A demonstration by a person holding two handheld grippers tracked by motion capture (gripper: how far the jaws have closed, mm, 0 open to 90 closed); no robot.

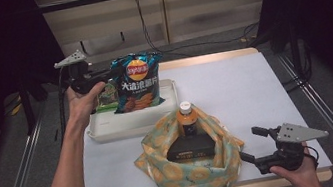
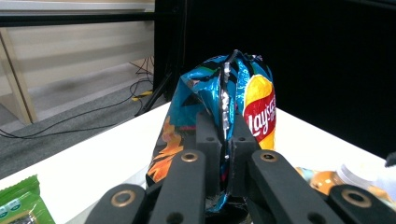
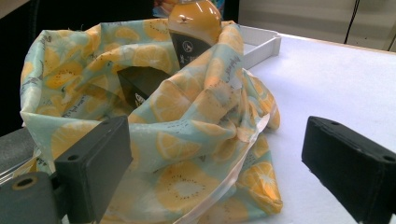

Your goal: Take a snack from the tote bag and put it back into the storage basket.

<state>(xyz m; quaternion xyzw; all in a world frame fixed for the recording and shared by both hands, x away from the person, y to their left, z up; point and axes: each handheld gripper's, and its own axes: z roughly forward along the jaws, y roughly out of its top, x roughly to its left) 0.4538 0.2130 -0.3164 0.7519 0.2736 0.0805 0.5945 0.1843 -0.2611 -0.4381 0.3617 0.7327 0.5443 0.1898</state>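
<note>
My left fingers (image 2: 227, 140) pinch the chips bag (image 1: 138, 80) over the far-left tray (image 1: 131, 124); my right fingers (image 1: 251, 143) gape beside the near bag (image 1: 192, 170).

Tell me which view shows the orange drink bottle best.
The high view: the bottle stands upright in the lemon-print bag, white cap and dark label visible. The right gripper view shows its orange shoulder and label with the top cropped. The left gripper view catches just a blurred bit of it at the lower right edge.
</note>
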